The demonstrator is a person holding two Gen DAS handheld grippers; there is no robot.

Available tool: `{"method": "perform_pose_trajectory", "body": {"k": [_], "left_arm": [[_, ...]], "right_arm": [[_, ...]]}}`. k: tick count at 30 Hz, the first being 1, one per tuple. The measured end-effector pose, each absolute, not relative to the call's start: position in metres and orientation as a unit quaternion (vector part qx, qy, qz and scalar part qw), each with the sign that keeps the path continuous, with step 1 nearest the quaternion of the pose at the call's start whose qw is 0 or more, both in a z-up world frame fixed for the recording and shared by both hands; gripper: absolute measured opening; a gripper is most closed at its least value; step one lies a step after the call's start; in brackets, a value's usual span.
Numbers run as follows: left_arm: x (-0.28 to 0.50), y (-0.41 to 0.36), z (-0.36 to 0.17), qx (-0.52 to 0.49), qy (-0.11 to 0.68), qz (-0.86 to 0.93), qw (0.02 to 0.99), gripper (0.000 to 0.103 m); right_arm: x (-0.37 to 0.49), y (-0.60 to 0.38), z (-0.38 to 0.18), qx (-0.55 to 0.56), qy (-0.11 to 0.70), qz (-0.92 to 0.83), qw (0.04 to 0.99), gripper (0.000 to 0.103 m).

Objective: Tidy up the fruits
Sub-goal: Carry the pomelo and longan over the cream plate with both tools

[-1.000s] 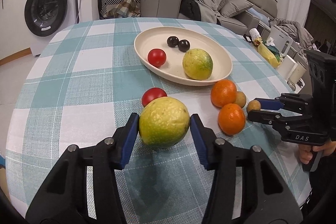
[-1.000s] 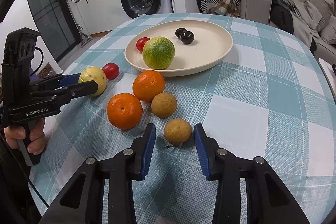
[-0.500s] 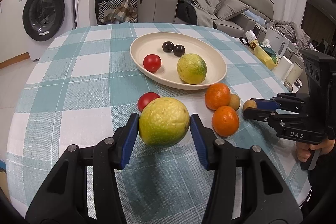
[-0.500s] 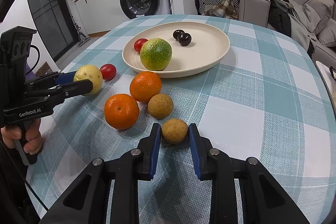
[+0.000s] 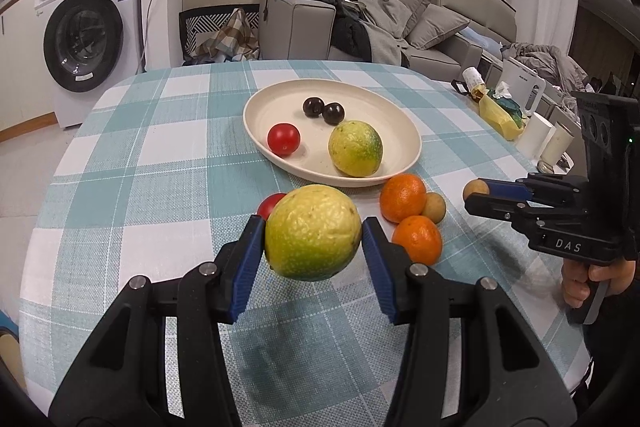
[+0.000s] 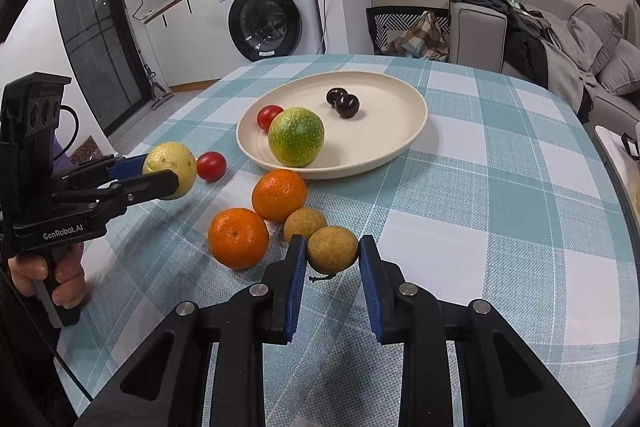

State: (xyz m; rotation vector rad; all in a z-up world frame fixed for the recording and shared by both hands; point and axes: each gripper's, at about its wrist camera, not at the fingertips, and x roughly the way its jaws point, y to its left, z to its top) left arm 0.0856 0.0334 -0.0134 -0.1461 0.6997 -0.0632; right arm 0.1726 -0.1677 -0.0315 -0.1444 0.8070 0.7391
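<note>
Left wrist view: "DAS" reads on the right gripper (image 5: 476, 195), which pinches a small brown fruit (image 5: 475, 189). The left gripper (image 5: 313, 239) is clamped on a yellow-green fruit (image 5: 312, 233), pitted skin, lifted off the teal-white check tablecloth (image 5: 160, 163). Cream plate (image 5: 404, 131) behind, w/ tomato, 2 dark fruits, another green fruit. Sofa and washing machine (image 5: 86, 31) beyond.

Right wrist view: "GenRobot.AI" on the left gripper's body. The right gripper's blue pads grip the speckled brown fruit, just above the cloth, near 2 oranges (image 6: 239, 238). A hand (image 6: 60, 277) grips the left handle.
</note>
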Motion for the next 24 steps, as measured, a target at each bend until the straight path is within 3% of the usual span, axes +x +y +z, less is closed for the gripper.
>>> {"method": "perform_pose_trajectory", "body": {"k": [24], "left_arm": [[0.108, 0.019, 0.025, -0.053, 0.308, -0.036, 0.949, 0.047]], "right_arm": [[0.183, -0.174, -0.001, -0.048, 0.346, 0.342, 0.872, 0.028]]}}
